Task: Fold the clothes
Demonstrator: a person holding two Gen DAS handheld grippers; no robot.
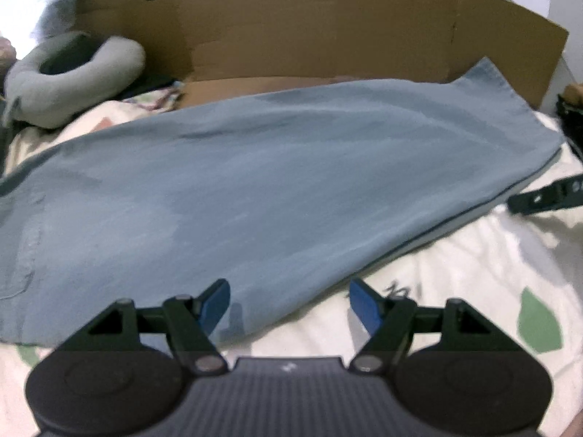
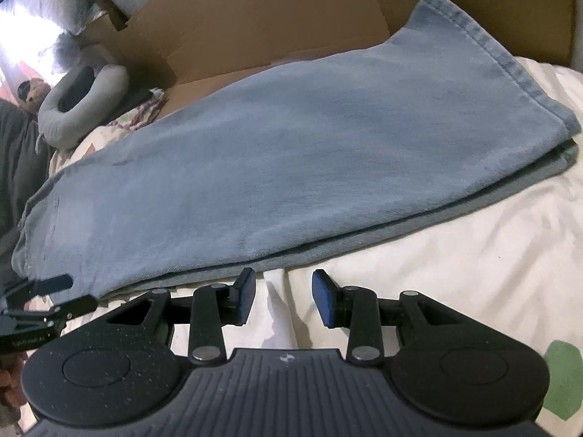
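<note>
I see the folded jeans [image 1: 277,182] ahead of both tongs, long axis running near-left to far-right. My left gripper [image 1: 289,304] gapes wide, empty; right gripper [image 2: 284,298] narrower, empty. Only the right view shows the stitched hem [image 2: 473,36].

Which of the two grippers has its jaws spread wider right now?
The left gripper: its blue jaws stand far apart over the near edge of the folded jeans. The right gripper shows a clearly narrower gap, over the bedsheet.
</note>
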